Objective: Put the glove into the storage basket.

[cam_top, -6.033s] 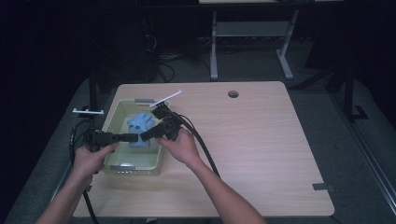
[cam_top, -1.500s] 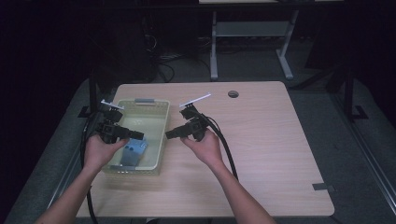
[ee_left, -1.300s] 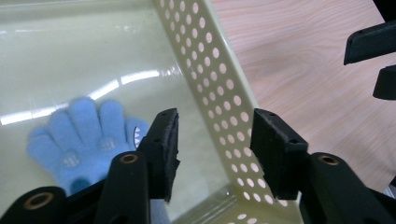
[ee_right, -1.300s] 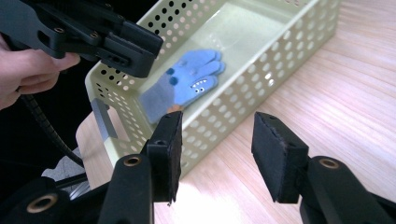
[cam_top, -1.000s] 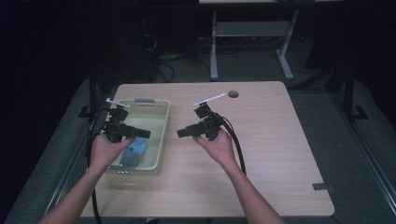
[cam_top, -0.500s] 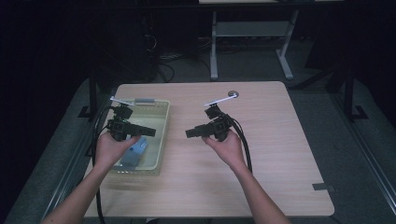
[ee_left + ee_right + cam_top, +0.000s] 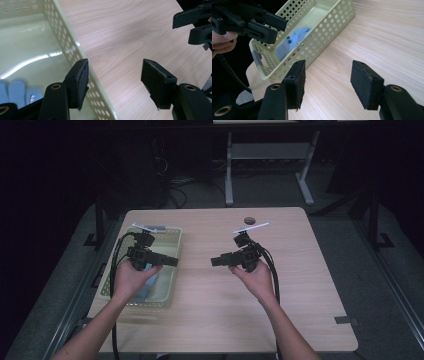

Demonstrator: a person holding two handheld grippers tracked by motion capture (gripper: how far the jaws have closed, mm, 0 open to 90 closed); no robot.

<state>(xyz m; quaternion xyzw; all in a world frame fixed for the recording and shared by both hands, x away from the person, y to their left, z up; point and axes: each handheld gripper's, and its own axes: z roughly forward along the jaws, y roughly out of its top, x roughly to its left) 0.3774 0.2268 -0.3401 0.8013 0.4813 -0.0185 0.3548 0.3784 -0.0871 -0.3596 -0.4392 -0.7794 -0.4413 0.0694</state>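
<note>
A pale green perforated basket (image 7: 176, 270) (image 7: 67, 42) (image 7: 324, 32) stands at the table's left side. A blue glove (image 7: 152, 281) (image 7: 17, 91) (image 7: 292, 40) lies loose inside it. My left gripper (image 7: 172, 261) (image 7: 115, 72) (image 7: 269, 25) hovers over the basket's right wall, pointing right. Its jaws have just been opening and hold nothing. My right gripper (image 7: 215, 261) (image 7: 328, 77) (image 7: 192, 22) is over the bare tabletop in the middle, pointing left at the other one. Its jaws have also just been opening and are empty.
The light wooden table (image 7: 300, 295) has a round cable hole (image 7: 249, 220) near its far edge. Black cables trail from both grippers toward the front edge. A white desk frame (image 7: 230, 170) stands on the dark floor behind.
Six seconds ago both grippers were together at the blue glove in the basket. The glove now lies loose there. My right hand has moved right over the table, and both pairs of jaws stand apart.
</note>
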